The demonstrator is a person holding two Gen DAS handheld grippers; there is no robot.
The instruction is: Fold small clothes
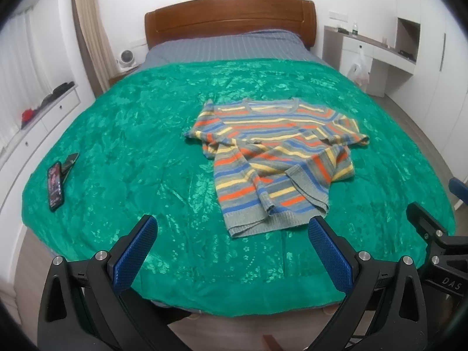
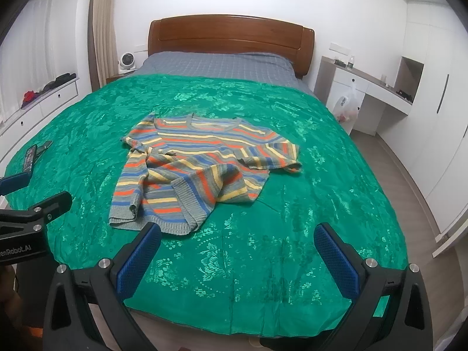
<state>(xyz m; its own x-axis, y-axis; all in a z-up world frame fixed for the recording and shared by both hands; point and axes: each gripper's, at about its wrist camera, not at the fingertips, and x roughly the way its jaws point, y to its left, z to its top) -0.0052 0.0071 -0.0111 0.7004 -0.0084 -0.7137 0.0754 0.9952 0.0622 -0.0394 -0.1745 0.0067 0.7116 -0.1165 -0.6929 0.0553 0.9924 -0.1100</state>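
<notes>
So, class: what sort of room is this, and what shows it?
A bedroom, most likely: a bed with a wooden headboard and green bedspread, a striped sweater on it, and white built-in drawers alongside.

Between my wide-open left gripper [image 1: 232, 234] and the rumpled sweater [image 1: 275, 161] lies bare green bedspread [image 1: 131, 122]; only a phone [image 1: 55, 184] sits far left.

Home bedroom: double bed [image 1: 234, 161] with green bedspread ahead of tongs, wooden headboard [image 1: 231, 20] beyond, curtains [image 2: 101, 29] far left, white built-in desk [image 2: 377, 87] far right.
</notes>
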